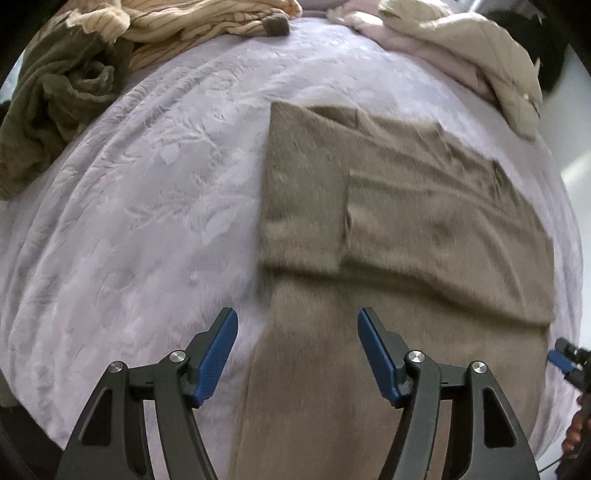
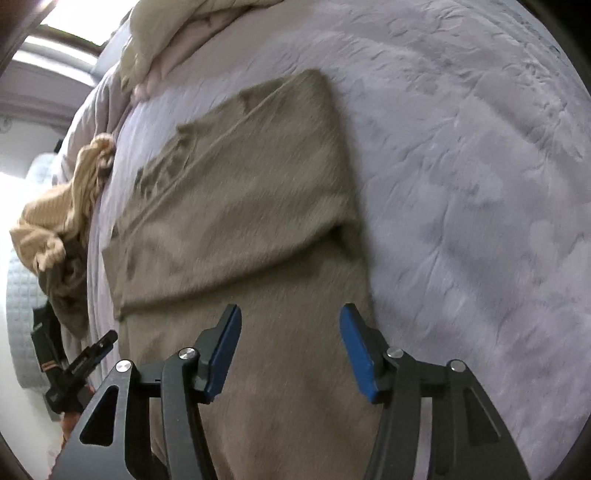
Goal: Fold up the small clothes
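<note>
Below both spread, empty tools, left tool (image 1: pixel 297 356) and right tool (image 2: pixel 290 352), lies the part-folded tan garment (image 1: pixel 388 229).

The taupe garment (image 1: pixel 406 221) is running off the bottom edge of both wrist views, so its near end is going unseen. Motion blur is softening its weave. At the bedspread's (image 1: pixel 147 203) far edge, piled clothes (image 1: pixel 166 22) are being cropped by the frame. The right gripper (image 1: pixel 565 360) is peeking in only partly at the left view's right edge.

Black gripper (image 1: pixel 297 354), blue pads (image 1: pixel 216 360)
</note>
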The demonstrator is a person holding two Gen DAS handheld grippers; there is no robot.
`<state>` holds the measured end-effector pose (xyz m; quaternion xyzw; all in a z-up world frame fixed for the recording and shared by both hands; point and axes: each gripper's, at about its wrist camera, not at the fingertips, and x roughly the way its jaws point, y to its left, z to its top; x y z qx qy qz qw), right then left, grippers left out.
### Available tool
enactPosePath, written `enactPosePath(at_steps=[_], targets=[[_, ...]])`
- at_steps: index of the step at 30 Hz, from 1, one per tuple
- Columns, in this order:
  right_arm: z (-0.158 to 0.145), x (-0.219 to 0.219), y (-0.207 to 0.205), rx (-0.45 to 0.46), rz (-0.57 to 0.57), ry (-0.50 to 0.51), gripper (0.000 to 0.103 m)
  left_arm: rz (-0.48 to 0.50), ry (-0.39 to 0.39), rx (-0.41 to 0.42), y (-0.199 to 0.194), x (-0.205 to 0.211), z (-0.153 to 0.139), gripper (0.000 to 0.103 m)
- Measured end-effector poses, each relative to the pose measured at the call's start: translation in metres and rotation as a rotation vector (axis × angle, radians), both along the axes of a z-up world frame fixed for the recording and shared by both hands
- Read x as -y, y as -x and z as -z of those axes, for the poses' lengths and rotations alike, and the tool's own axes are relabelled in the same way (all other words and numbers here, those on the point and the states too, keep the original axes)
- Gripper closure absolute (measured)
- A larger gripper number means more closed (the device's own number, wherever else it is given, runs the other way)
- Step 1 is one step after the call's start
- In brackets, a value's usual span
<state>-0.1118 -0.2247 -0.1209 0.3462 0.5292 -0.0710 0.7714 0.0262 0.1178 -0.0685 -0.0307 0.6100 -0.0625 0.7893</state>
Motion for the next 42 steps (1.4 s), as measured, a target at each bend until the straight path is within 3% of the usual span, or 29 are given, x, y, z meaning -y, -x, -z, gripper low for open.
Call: enactPosePath(at_steps=[5, 8, 10, 11, 13, 15, 16, 18, 21, 30, 42], targets=[[-0.008, -0.028, 0.008, -0.014, -0.052, 0.000, 0.023, 0.074, -0.069, -0.017, 0.026, 0.013, -0.005, 0.035], [-0.014, -0.043, 0.014, -0.030, -0.083, 0.025, 0.020, 0.112, -0.082, -0.029, 0.040, 0.022, -0.010, 0.035], [-0.017, -0.051, 0.017, -0.041, -0.102, 0.033, 0.010, 0.125, -0.071, -0.044, 0.049, 0.025, -0.014, 0.035], [-0.019, -0.055, 0.019, -0.041, -0.114, 0.038, 0.000, 0.127, -0.071, -0.051, 0.052, 0.027, -0.016, 0.035], [-0.024, -0.065, 0.022, -0.038, -0.148, 0.057, 0.000, 0.135, -0.076, -0.056, 0.060, 0.030, -0.019, 0.034], [-0.027, -0.075, 0.025, -0.038, -0.182, 0.061, 0.000, 0.138, -0.090, -0.049, 0.065, 0.032, -0.023, 0.005], [-0.028, -0.079, 0.027, -0.033, -0.188, 0.058, 0.000, 0.135, -0.092, -0.041, 0.068, 0.032, -0.027, 0.003], [-0.032, -0.084, 0.031, -0.017, -0.183, 0.048, 0.000, 0.147, -0.082, -0.036, 0.075, 0.034, -0.034, 0.003], [-0.033, -0.090, 0.036, -0.076, -0.187, 0.037, 0.000, 0.152, -0.080, -0.047, 0.082, 0.035, -0.039, 0.003], [-0.056, -0.096, 0.058, -0.088, -0.154, 0.124, 0.000, 0.171, -0.080, -0.096, 0.097, 0.036, -0.049, 0.003], [-0.051, -0.080, 0.070, -0.098, -0.116, 0.093, 0.000, 0.211, -0.155, -0.098, 0.109, 0.055, -0.058, 0.003]])
